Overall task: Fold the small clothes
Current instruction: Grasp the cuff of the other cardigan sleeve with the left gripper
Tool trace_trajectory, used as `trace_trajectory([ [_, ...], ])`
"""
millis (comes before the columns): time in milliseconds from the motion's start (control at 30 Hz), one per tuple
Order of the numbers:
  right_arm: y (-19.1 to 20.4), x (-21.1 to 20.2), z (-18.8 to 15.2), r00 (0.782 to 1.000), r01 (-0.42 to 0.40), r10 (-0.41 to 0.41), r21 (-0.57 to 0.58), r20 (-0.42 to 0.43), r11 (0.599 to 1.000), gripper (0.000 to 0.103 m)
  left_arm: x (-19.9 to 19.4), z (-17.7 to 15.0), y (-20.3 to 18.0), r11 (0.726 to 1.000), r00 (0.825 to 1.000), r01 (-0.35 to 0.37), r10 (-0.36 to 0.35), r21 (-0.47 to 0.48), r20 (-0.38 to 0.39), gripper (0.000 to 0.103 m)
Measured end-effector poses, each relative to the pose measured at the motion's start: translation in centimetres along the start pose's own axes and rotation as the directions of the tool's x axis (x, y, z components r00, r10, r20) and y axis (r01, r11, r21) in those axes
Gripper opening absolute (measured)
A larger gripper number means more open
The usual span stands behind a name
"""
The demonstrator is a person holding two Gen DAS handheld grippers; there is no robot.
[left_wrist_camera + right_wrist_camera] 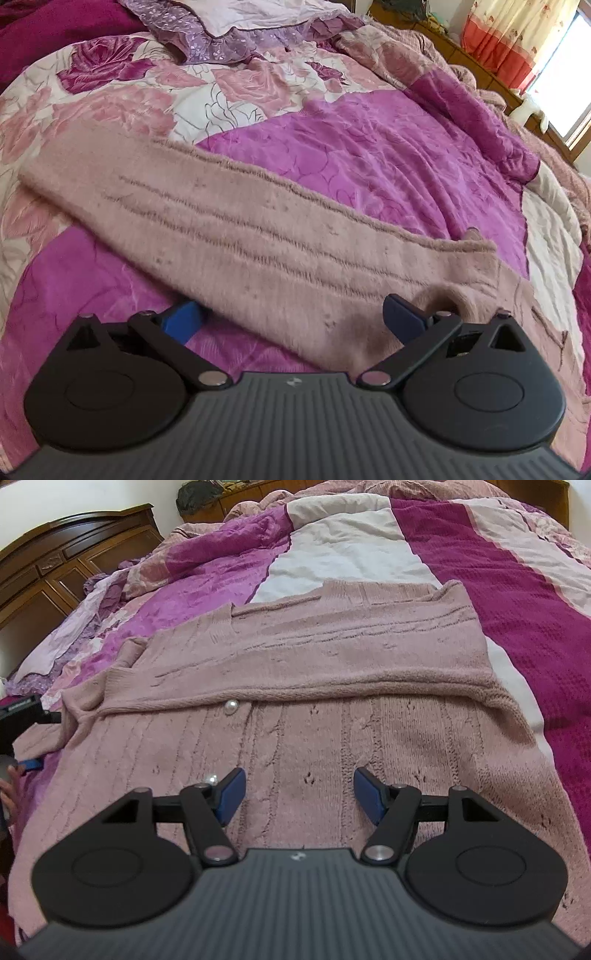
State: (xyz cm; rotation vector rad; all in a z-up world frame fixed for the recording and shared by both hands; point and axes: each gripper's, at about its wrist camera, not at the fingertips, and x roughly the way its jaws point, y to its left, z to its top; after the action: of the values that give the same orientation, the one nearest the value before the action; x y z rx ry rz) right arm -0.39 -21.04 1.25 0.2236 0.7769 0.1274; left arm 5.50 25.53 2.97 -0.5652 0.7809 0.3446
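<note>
Bed with a pink-magenta floral quilt [369, 147], dark wooden headboard [55, 561] behind. Pink knit cardigan [295, 664] lies flat on it, 1 sleeve [221, 221] stretched out, pearl button [231, 706] showing. Left gripper [291, 319] jaws wide apart over the sleeve; right gripper [299, 795] jaws apart above the cardigan's body, gripping nothing. No legible writing.

No legible text, labels or numbers. Small pale emblem [296, 857] on black ribbed gripper housing [295, 904]: unreadable.
</note>
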Motion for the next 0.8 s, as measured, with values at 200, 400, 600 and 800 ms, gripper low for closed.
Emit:
trace_trajectory([
  [200, -0.1, 0.1, -0.1, 1.000, -0.001, 0.001, 0.008, 0.003, 1.000, 0.067, 0.5, 0.6, -0.5, 0.999, 0.999, -0.019, 0.017, 0.034, 0.050, 0.103],
  [400, -0.2, 0.3, -0.1, 1.000, -0.004, 0.004, 0.017, 0.006, 1.000, 0.066, 1.3, 0.7, -0.9, 0.989, 0.991, -0.085, 0.071, 0.123, 0.115, 0.081],
  [600, 0.0, 0.5, -0.1, 1.000, 0.002, -0.002, 0.015, 0.008, 1.000, 0.068, 1.1, 2.0, 0.9, 0.997, 0.989, -0.052, 0.044, 0.054, 0.140, 0.033],
  [800, 0.0, 0.3, -0.1, 1.000, 0.000, 0.000, 0.018, 0.016, 1.000, 0.069, -0.3, 2.6, 2.0, 0.999, 0.987, 0.010, -0.015, 0.030, 0.160, 0.013],
])
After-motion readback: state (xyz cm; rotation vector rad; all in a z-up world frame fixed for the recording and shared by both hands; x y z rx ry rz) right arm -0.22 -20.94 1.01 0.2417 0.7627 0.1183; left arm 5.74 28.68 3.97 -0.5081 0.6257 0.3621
